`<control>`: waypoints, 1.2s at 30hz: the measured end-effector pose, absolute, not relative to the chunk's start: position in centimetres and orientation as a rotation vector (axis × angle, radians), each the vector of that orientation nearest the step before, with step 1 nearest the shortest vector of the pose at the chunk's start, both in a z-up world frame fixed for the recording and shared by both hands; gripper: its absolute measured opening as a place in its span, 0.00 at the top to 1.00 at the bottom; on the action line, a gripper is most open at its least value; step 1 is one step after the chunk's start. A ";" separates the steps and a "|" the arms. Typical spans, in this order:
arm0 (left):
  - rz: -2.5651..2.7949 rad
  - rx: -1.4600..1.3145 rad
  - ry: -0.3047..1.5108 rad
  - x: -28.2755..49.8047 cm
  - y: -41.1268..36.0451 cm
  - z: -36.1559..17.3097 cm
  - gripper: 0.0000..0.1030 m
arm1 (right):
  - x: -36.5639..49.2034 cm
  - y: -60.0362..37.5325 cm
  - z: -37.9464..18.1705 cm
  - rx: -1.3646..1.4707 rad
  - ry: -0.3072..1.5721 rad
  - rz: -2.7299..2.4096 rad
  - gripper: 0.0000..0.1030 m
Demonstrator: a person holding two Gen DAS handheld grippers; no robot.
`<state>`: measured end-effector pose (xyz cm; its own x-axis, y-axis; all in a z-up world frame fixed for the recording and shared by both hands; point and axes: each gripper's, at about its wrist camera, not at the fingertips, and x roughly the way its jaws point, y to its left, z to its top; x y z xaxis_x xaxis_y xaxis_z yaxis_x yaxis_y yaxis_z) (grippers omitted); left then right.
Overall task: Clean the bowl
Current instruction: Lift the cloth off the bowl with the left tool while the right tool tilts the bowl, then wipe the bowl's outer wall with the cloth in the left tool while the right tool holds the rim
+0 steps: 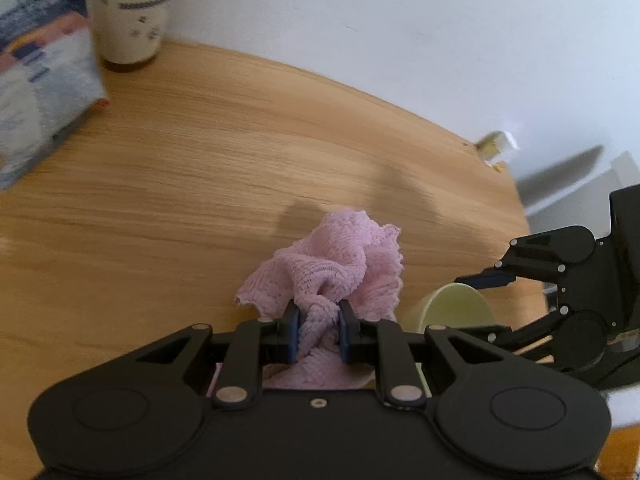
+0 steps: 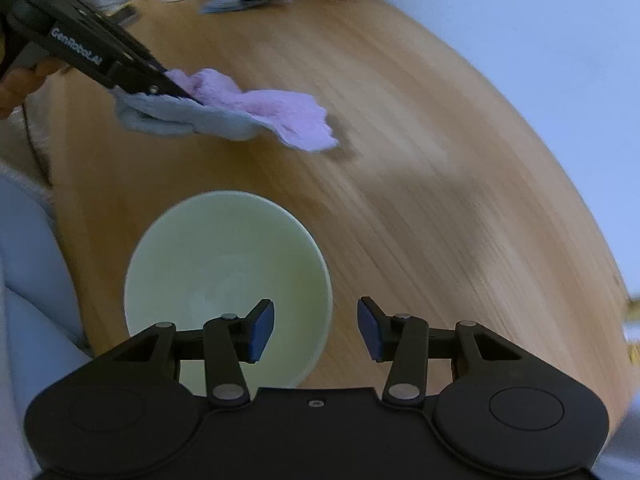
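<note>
Wood table [image 1: 200, 152]: L gripper [image 1: 319, 330] pinching cloth [image 1: 340, 264].

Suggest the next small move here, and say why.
Probably close the right gripper on the bowl rim to steady it. Its jaws stand open astride the near rim without pinching it, and the left gripper is already shut on the cloth, above the table beside the bowl.

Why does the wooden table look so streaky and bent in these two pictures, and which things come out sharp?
Left wrist view: the pink cloth in the left gripper is sharp; the box and cup smear, and the table edge bows from the fisheye lens. Right wrist view: the wood grain is streaked by motion blur, the cloth is soft, the bowl clearer, the right gripper crisp.
</note>
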<state>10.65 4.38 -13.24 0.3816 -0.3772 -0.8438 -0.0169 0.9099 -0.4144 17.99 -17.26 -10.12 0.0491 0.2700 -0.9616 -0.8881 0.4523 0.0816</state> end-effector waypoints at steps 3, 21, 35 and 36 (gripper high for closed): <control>-0.165 -0.404 1.153 9.9 3.7 -12.8 0.82 | 18.7 -17.2 -10.8 -0.627 1.225 1.103 0.50; -0.043 -0.458 1.166 9.3 1.9 -13.7 0.82 | 22.6 -15.7 -13.7 -0.495 1.281 1.351 0.79; -0.062 -0.552 1.168 9.4 3.2 -14.7 0.82 | 23.3 -15.7 -14.5 -0.486 1.363 1.386 0.80; -0.064 -0.562 1.166 9.5 3.3 -14.7 0.82 | 23.2 -16.1 -14.5 -0.466 1.365 1.372 0.82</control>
<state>9.45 3.26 -14.70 0.4086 -0.3315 -0.8504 -0.2367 0.8614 -0.4495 23.21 -16.11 -14.45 -0.3305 0.4035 -0.8532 -0.8553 0.2541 0.4515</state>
